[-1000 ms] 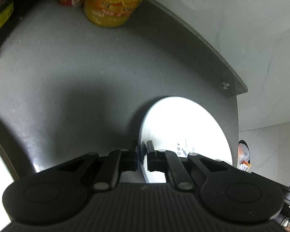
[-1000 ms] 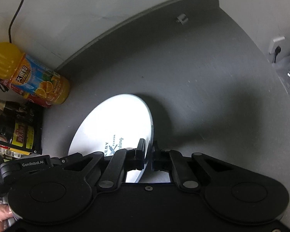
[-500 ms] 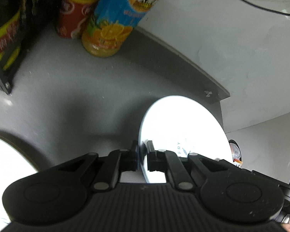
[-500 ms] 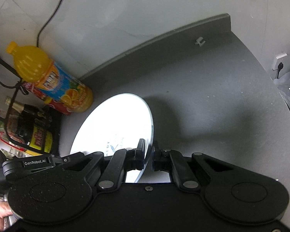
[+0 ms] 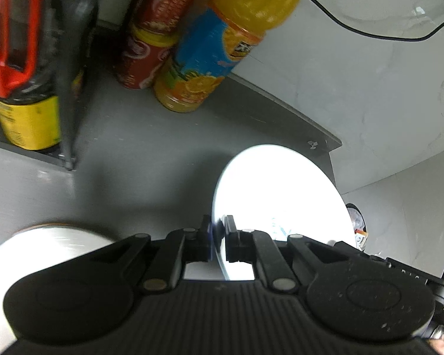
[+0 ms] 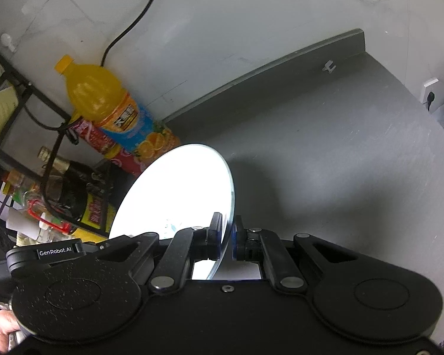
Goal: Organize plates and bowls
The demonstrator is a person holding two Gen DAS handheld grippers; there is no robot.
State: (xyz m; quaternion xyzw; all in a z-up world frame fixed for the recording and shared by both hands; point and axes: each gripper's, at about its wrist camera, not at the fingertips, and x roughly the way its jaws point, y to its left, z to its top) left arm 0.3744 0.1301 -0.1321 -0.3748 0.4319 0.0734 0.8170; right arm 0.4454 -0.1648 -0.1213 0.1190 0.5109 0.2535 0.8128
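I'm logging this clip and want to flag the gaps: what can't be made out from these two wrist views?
- Print on the held plate: washed out by glare in both wrist views.
- White dish at lower left, left wrist view: plate or bowl unclear, overexposed and partly behind the left gripper.
- Plate's near rim, right wrist view: covered by the right gripper.

Home kitchen: grey counter (image 6: 325,136); juice bottle (image 6: 112,112); condiment rack (image 6: 38,159).
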